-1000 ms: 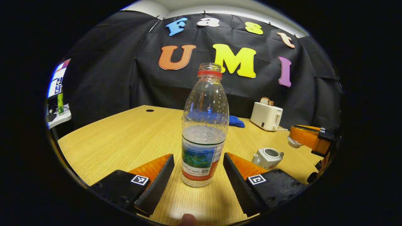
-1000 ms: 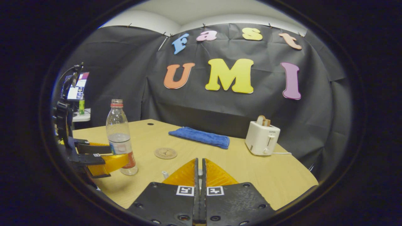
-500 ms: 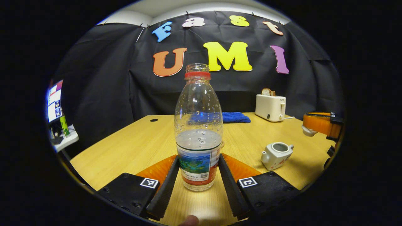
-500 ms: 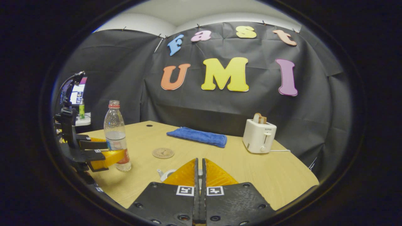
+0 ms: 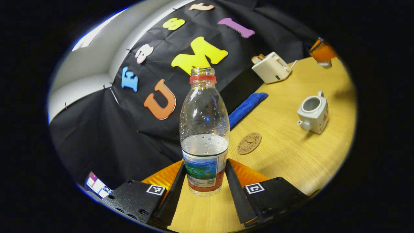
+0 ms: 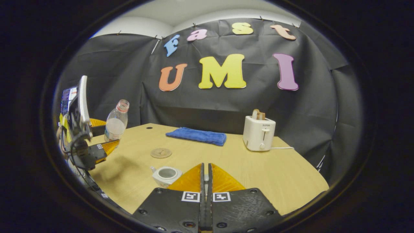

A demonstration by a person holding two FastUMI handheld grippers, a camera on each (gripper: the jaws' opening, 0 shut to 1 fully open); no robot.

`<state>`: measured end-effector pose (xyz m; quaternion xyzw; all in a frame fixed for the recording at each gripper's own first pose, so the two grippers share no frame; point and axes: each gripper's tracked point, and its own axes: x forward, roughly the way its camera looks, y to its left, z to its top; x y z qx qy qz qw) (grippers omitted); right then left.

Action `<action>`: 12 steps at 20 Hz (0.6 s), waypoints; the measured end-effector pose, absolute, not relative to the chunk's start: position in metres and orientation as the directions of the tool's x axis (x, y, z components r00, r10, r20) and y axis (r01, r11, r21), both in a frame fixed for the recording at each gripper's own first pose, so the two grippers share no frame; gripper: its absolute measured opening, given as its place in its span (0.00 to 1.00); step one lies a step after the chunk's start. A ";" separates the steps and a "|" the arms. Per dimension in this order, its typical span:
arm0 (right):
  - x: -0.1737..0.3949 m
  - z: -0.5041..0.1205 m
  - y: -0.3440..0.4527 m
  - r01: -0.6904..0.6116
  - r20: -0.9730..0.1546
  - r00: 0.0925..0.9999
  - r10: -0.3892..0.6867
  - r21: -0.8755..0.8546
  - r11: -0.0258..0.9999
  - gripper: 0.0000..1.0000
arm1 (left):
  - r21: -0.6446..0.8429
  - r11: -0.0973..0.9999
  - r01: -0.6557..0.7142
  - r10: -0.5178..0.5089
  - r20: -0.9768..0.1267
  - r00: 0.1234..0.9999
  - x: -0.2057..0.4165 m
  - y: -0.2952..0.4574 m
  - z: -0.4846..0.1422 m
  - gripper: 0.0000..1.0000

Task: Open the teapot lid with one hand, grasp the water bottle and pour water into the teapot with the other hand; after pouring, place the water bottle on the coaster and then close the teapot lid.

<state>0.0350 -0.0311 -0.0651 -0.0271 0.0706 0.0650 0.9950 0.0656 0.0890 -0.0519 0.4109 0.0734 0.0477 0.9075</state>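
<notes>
A clear water bottle with a red neck ring and no cap, about half full, stands between my left gripper's fingers. My left gripper is shut on its labelled lower part. In the right gripper view the bottle hangs above the table's left edge, leaning right, in the left gripper. The white teapot sits open on the table, spout towards the round coaster. My right gripper is shut, above and behind the teapot. A white bit of the lid shows under the right gripper.
A blue towel lies at the back of the wooden table. A white toaster with bread stands at the back right, its cord trailing right. The coaster lies between teapot and towel. A monitor stands off the left edge.
My left gripper closed on the bottle, lifted it off the table and tilted it. The right gripper, still shut, drew back so the open teapot now shows in front of it.
</notes>
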 end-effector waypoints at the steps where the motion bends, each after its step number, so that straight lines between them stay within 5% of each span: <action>1: 0.034 -0.065 -0.035 -0.130 -0.144 0.982 0.122 -0.045 0.991 0.00 | 0.788 0.616 -0.021 0.139 -0.082 0.987 0.067 0.086 -0.050 0.74; 12: 0.021 -0.078 -0.063 -0.112 -0.156 0.982 0.109 -0.014 0.994 0.00 | 0.985 0.159 0.073 0.100 -0.090 0.991 0.079 0.070 -0.059 0.74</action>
